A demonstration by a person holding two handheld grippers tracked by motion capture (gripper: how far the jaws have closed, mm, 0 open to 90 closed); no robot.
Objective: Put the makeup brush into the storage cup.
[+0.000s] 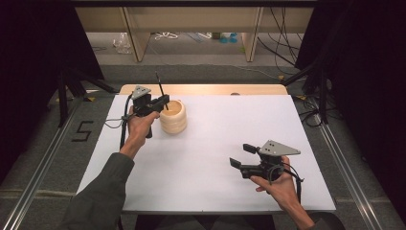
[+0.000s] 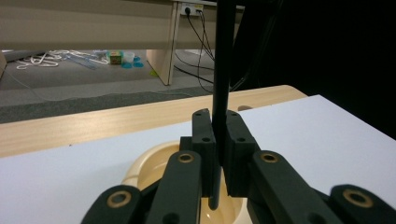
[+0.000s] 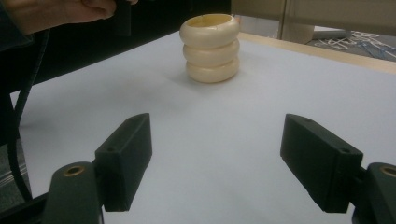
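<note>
Pen (image 2: 220, 70) stands upright, clamped in the left gripper (image 1: 160, 103) with its tip inside the cup (image 1: 173, 116), seemingly for dropping in, while the right gripper (image 1: 242, 155) waits open.

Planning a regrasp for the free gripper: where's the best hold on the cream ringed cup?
Probably the cream cup is best pinched across one of the grooves between its three bulging rings, coming in level from the right gripper side. It stands upright, and the left gripper holds a black stick above the mouth, so avoid the top.
</note>
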